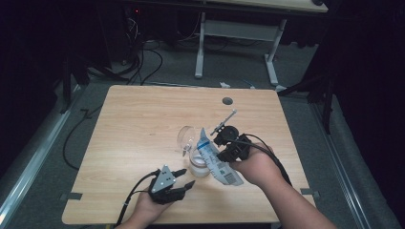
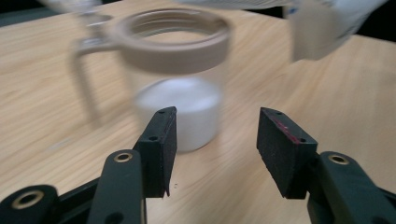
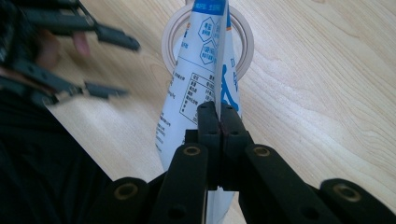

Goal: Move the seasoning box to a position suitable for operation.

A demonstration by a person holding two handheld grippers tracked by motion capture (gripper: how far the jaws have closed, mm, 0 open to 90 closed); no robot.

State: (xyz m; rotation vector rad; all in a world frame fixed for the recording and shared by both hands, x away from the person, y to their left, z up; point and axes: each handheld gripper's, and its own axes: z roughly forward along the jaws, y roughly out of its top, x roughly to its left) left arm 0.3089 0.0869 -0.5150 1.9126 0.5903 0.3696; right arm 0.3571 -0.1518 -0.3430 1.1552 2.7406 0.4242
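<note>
Clamped between the tight-shut pads of the right claw (image 3: 219, 114), a white and blue printed pouch (image 3: 196, 88) hangs mouth-down straight over the round opening of a clear jar (image 3: 243, 42). That alignment looks deliberate: gripping the pouch by its bottom seam and tipping it lets the contents fall into the jar rather than onto the bench (image 1: 143, 109). From above, the pouch (image 1: 217, 160) slants from the right claw (image 1: 228, 148) down toward the jar (image 1: 199, 164), which stands near the middle of the bench with a layer of white stuff already settled in its bottom.

The jar (image 2: 175, 79) has a beige collar and a side handle, and it stands upright just ahead of the left claw (image 2: 215, 140), whose pads are parted about halfway with nothing between them. The left claw (image 1: 184, 177) lies low on the bench, apart from the jar and pointing at it, probably ready to steady the light jar during pouring.

Just behind the jar stands a clear glass (image 1: 186, 136). Farther back, a small dark round hole (image 1: 227, 101) marks the bench top.
</note>
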